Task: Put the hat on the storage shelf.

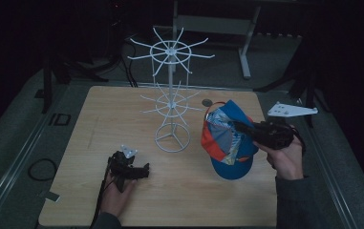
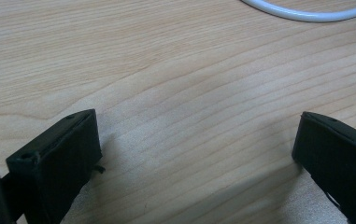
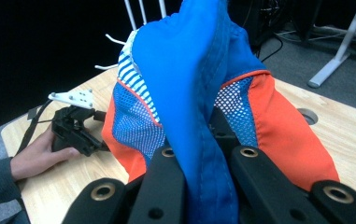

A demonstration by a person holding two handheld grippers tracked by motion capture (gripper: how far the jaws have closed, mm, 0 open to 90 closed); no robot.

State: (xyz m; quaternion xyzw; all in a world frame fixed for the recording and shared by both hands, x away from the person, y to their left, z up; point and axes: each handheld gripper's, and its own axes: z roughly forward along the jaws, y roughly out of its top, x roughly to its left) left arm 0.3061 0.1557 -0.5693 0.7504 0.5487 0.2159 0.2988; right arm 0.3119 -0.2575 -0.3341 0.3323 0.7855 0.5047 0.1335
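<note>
Right claw (image 3: 203,186) clamped on blue-and-orange mesh cap (image 1: 227,138), not yet hung on white wire rack (image 1: 172,95); left claw (image 2: 194,158) wide open, empty, on wooden tabletop (image 1: 122,109).

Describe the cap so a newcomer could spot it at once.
On the wooden table, look right of the white wire rack. The cap is there, pinched in the right gripper. It is the one bright thing: blue with orange and mesh panels.

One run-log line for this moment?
right gripper: shut on cap | left gripper: open, resting on table | rack: bare
</note>
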